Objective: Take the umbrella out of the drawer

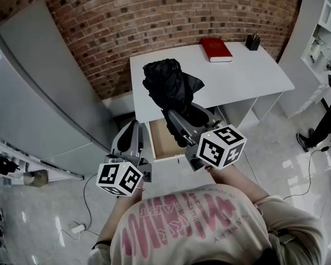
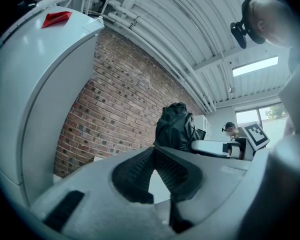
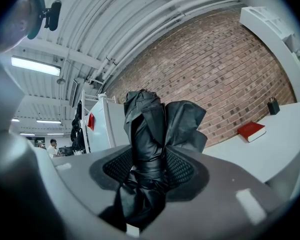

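A black folded umbrella [image 1: 168, 87] stands upright between the jaws of my right gripper [image 1: 185, 120], which is shut on its lower part. It hangs just above the open wooden drawer [image 1: 163, 142] under the white desk [image 1: 237, 76]. In the right gripper view the umbrella [image 3: 150, 134] fills the gap between the pads of the right gripper [image 3: 149, 159], its loose folds spreading above them. My left gripper [image 1: 131, 134] sits to the left of the drawer, lower, holding nothing. In the left gripper view its jaws [image 2: 154, 151] meet at the tips, and the umbrella [image 2: 176, 129] shows beyond them.
A red book [image 1: 215, 49] and a black pen holder [image 1: 252, 41] lie at the desk's far end by the brick wall. A tall grey cabinet [image 1: 44, 93] stands at the left, white shelves [image 1: 320, 32] at the right. Another person's leg [image 1: 320, 128] shows at the right edge.
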